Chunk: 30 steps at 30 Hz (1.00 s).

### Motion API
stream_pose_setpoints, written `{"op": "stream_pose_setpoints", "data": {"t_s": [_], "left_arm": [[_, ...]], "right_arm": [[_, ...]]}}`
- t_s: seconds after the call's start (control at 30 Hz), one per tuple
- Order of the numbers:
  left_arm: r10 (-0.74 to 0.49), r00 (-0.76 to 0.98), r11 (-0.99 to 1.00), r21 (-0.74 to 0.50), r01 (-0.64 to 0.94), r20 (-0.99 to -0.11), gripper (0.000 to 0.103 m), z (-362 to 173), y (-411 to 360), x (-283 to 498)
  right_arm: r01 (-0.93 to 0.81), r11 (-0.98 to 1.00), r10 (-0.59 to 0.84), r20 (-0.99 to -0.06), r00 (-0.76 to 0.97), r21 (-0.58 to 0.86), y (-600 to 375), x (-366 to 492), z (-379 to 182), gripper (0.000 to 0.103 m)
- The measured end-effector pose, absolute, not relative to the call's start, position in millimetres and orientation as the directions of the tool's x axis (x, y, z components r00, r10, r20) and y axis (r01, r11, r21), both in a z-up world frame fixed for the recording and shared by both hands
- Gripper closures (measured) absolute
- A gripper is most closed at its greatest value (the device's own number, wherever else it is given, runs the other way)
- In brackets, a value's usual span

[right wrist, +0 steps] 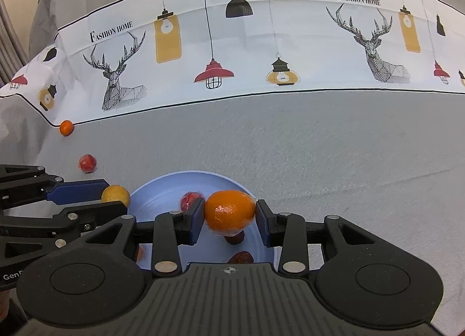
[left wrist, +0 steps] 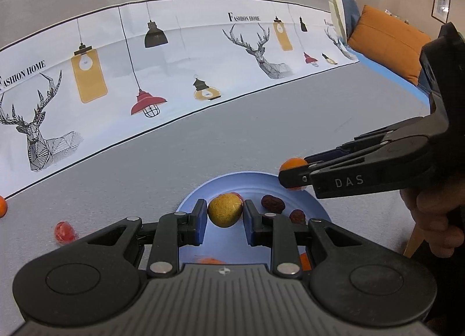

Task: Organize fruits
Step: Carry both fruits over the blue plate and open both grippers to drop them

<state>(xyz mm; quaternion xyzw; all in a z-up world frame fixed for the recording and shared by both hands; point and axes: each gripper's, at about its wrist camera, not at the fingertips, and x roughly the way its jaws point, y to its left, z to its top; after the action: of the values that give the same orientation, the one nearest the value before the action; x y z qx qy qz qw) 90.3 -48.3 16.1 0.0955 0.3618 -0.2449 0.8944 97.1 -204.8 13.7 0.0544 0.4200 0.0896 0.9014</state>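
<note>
A light blue plate (left wrist: 302, 190) (right wrist: 162, 199) lies on the grey cloth. My left gripper (left wrist: 224, 216) is shut on a yellow fruit (left wrist: 224, 209) (right wrist: 115, 195) and holds it over the plate's near edge. My right gripper (right wrist: 230, 216) (left wrist: 292, 174) is shut on a wrapped orange fruit (right wrist: 230, 211) (left wrist: 292, 163) above the plate. In the plate lie dark red dates (left wrist: 272, 203) (right wrist: 240, 257), a wrapped red fruit (right wrist: 189, 200) and orange pieces (left wrist: 305, 260). A wrapped red fruit (left wrist: 63, 231) (right wrist: 87, 163) and a small orange (right wrist: 66, 127) (left wrist: 2, 206) lie loose on the cloth.
A white runner printed with deer and lamps (left wrist: 122, 80) (right wrist: 261, 45) crosses the table behind the plate. An orange cushion (left wrist: 386, 42) lies beyond the table's right edge. A hand (left wrist: 430, 219) holds the right gripper.
</note>
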Motion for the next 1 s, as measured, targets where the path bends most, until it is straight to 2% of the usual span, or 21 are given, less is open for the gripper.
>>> {"op": "stream_pose_setpoints", "data": {"t_s": [1.0], "left_arm": [[-0.384,0.6,0.849,-0.013,0.528,-0.702,0.074,13.9,-51.5,88.6]], "right_arm": [[-0.15,0.978,0.206,-0.765,0.611,0.144,-195.9,98.7,8.0,0.063]]}}
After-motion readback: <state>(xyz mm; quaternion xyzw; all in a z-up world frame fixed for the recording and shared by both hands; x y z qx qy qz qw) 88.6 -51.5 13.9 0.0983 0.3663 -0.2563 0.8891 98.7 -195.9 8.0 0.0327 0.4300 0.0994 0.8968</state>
